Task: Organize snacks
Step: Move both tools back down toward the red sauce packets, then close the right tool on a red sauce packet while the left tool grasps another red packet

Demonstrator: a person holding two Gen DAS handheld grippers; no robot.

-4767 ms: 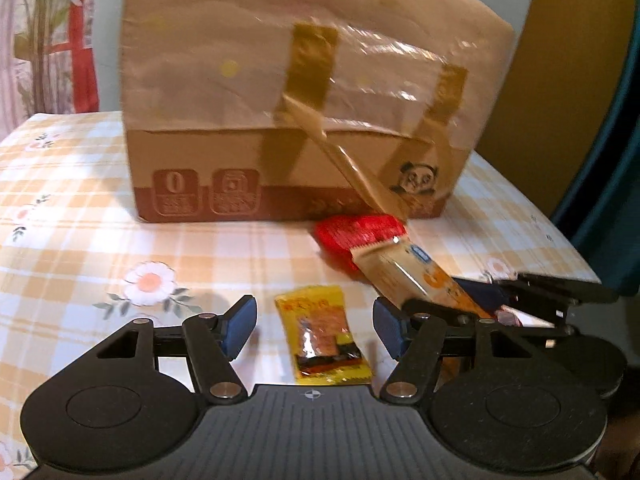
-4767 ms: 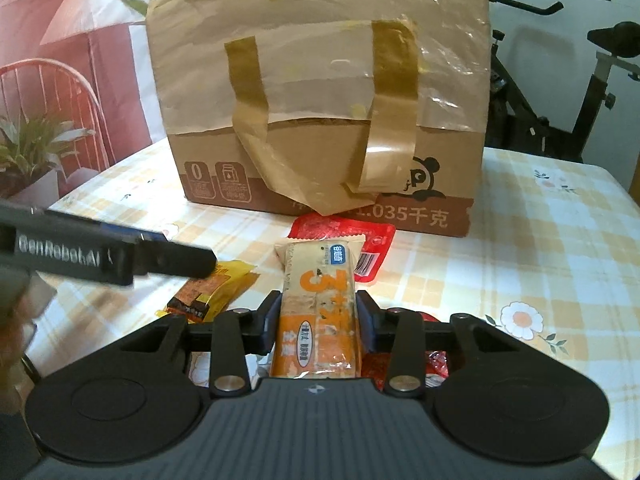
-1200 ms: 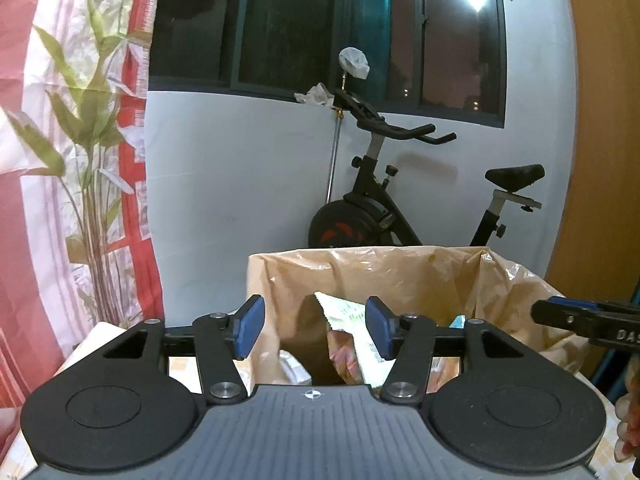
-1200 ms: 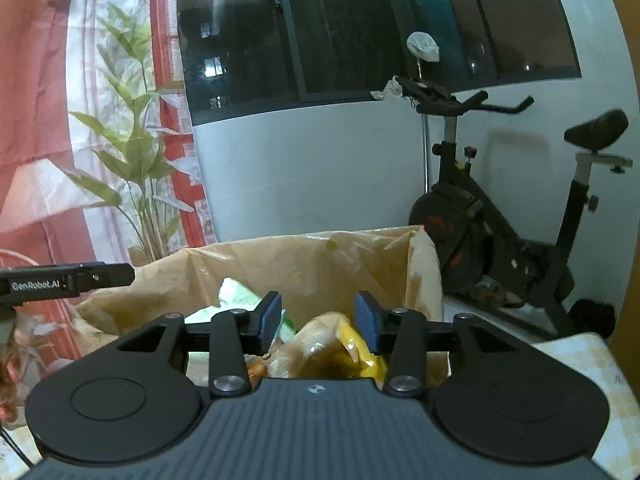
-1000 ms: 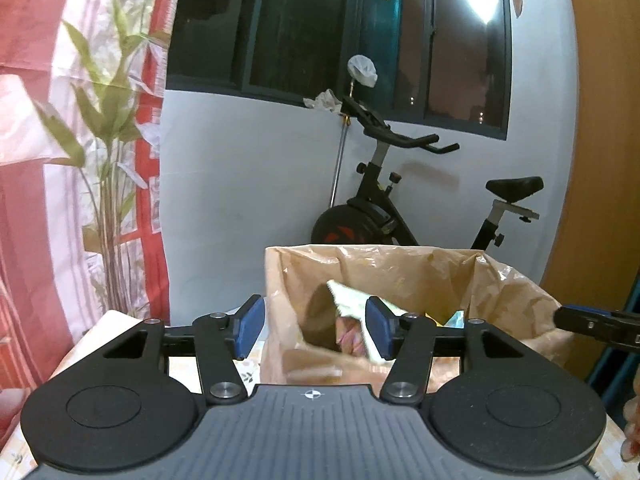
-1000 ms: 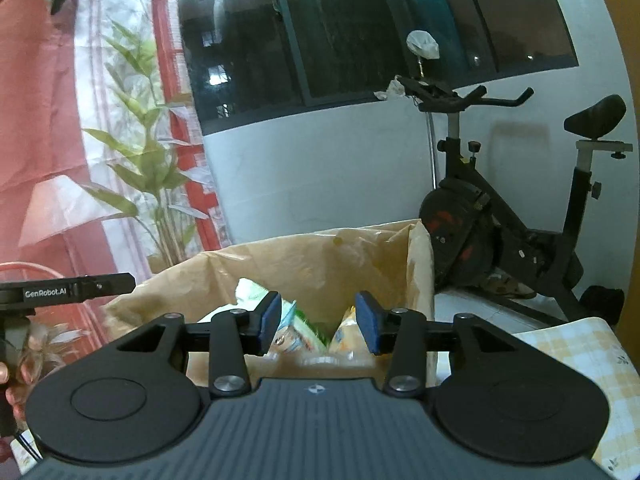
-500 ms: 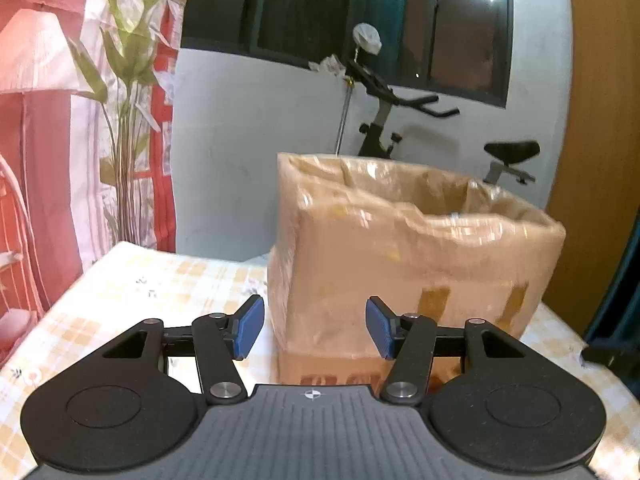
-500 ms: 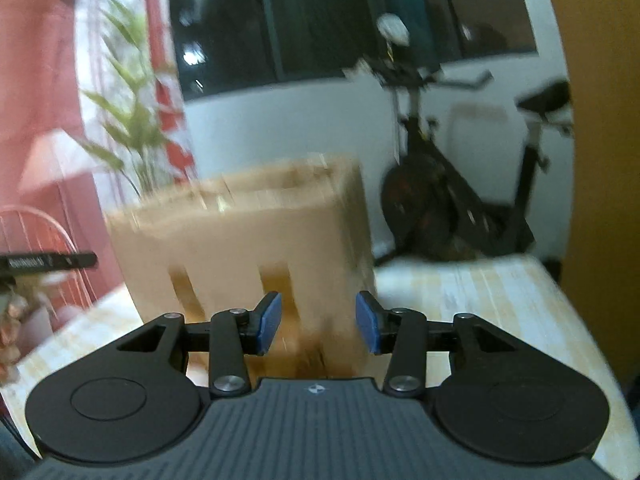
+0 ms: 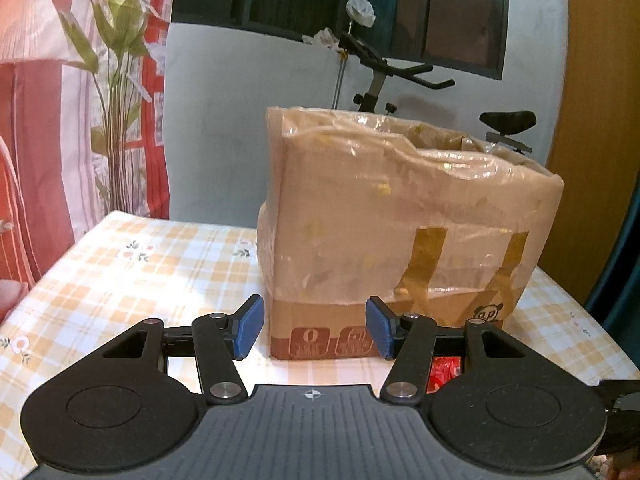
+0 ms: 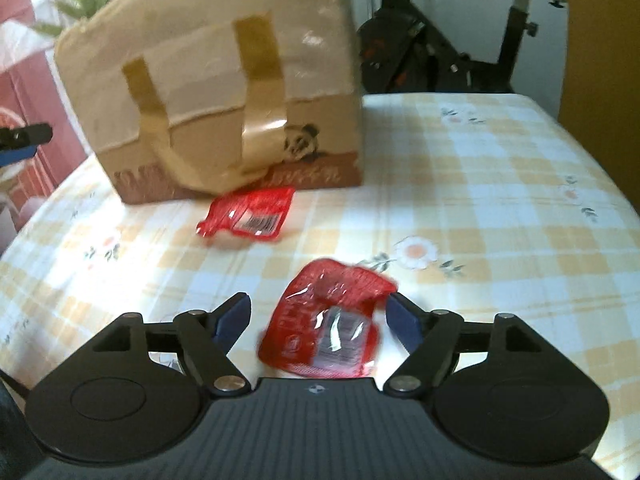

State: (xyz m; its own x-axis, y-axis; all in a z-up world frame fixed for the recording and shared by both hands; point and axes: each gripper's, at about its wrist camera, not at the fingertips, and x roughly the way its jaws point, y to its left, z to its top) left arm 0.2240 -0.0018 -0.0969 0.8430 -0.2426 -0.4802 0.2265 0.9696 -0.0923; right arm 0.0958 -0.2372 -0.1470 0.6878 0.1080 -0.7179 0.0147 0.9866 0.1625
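The right gripper (image 10: 318,314), emptied over the box a moment ago, has dropped low and its jaws are opening around a crumpled red plastic snack packet (image 10: 326,330) near the counter's (image 10: 500,200) front edge, not yet pinched. The left gripper (image 9: 314,326) stays parted and empty facing the tape-wrapped brown cardboard box (image 9: 404,220). A second flat red packet (image 10: 250,214) lies against that box's base, so two remain to box.

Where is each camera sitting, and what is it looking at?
Left wrist: sits on the left gripper, facing the cardboard box; its open blue-padded fingers show.
Right wrist: sits on the right gripper, tilted down at a red snack packet between its opening jaws, untouched.
Both see the box, the checked tablecloth and an exercise bike.
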